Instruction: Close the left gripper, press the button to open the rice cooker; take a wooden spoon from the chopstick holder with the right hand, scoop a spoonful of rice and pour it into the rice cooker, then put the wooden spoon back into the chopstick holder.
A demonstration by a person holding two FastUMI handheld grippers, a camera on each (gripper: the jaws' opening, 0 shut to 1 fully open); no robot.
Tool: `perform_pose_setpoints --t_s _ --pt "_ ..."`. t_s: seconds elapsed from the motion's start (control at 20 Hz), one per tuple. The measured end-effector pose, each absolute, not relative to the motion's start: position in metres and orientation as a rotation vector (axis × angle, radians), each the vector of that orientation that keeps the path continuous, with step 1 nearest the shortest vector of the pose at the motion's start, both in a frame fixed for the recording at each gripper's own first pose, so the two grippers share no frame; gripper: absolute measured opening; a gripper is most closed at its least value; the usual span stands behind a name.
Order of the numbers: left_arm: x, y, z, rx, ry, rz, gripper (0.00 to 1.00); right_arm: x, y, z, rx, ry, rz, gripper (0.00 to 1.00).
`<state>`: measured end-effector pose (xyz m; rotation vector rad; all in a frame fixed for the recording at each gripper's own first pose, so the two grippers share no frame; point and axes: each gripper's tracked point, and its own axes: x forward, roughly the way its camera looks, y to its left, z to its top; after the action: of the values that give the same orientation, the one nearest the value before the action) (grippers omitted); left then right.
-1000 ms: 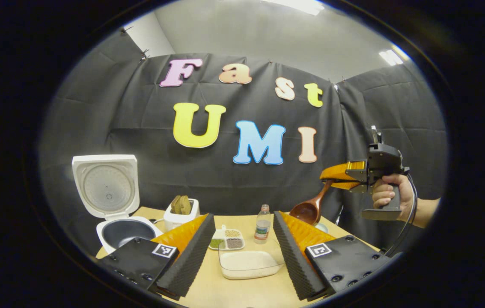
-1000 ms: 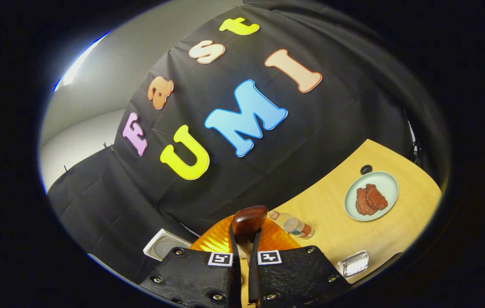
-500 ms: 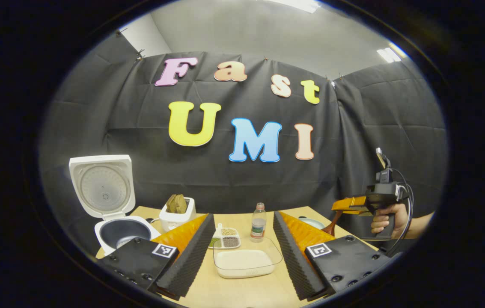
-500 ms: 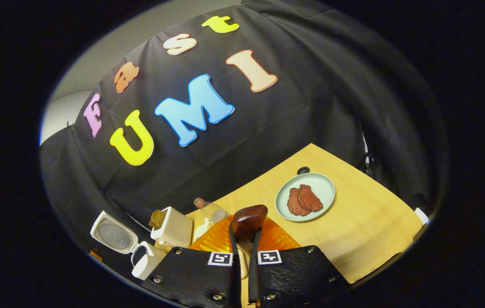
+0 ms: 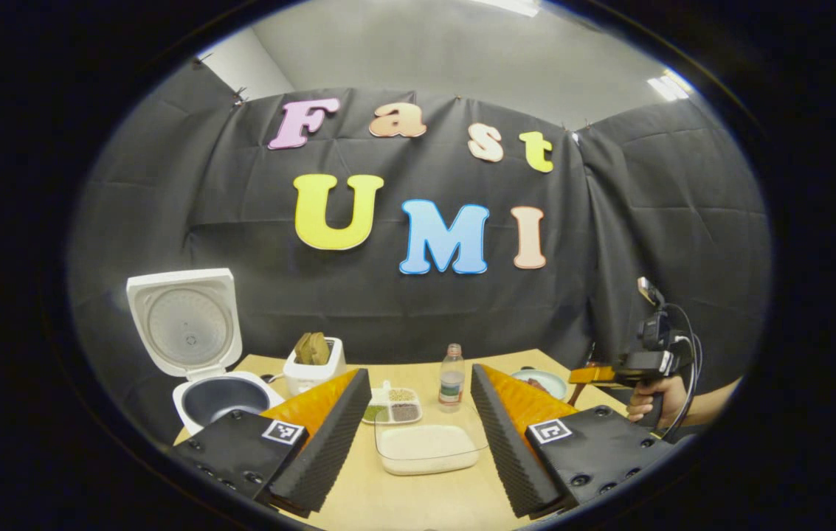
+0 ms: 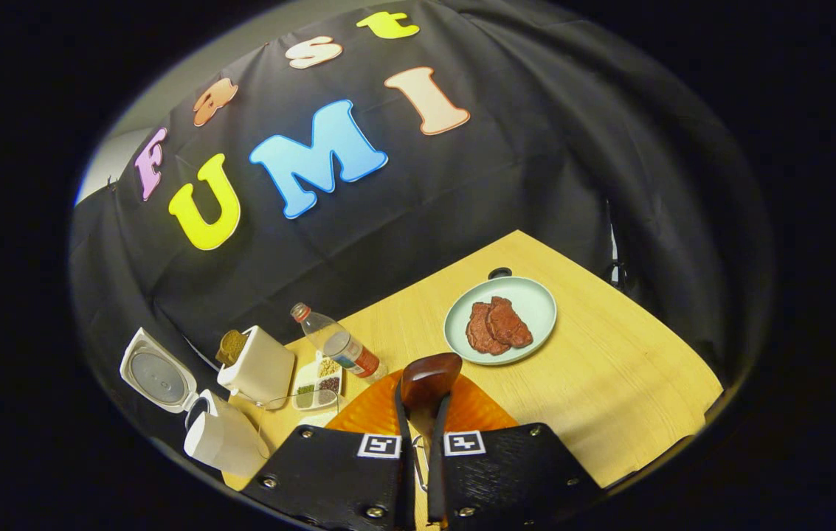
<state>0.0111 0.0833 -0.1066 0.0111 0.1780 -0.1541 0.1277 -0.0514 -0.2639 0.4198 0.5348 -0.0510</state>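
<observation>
**Spoon comes down toward the rice**

The right gripper [image 6: 421, 435], clamped on the glossy wooden spoon [image 6: 429, 377], has dropped from high up to table level, ready to scoop. The clear rice tray [image 5: 429, 448] sits between the fingers of the left gripper [image 5: 418, 428], which stand wide apart and hold nothing; the white rice cooker [image 5: 222, 398], lid up, lies left of them

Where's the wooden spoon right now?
The wooden spoon is clamped in the right gripper, its bowl sticking out past the jaws in the right gripper view, above the table near the plate of meat.
</observation>
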Motion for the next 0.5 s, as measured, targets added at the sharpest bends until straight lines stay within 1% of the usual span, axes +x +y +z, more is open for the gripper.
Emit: perform_pose_setpoints --t_s 0.1,0.15,0.2,0.35,0.4,0.45,0.5 --pt "0.007 0.086 -0.107 0.008 0.182 -0.142 0.95 0.127 -0.054 -0.278 0.384 0.535 -0.049 0.07" --pt "0.004 0.087 -0.106 0.009 0.18 -0.137 0.96 0.127 -0.054 -0.281 0.371 0.534 -0.053 0.07" --pt "0.003 0.087 -0.107 0.009 0.182 -0.135 0.96 0.126 -0.055 -0.283 0.364 0.541 -0.057 0.07" --pt "0.0 0.086 -0.107 0.008 0.184 -0.133 0.96 0.123 -0.057 -0.29 0.362 0.541 -0.105 0.07" --pt "0.0 0.085 -0.108 0.005 0.183 -0.135 0.95 0.123 -0.06 -0.291 0.363 0.533 -0.116 0.07" --pt "0.0 0.083 -0.108 0.005 0.184 -0.138 0.96 0.121 -0.06 -0.29 0.375 0.514 -0.109 0.13" --pt "0.0 0.081 -0.108 0.004 0.181 -0.143 0.96 0.119 -0.059 -0.283 0.384 0.496 -0.083 0.21"
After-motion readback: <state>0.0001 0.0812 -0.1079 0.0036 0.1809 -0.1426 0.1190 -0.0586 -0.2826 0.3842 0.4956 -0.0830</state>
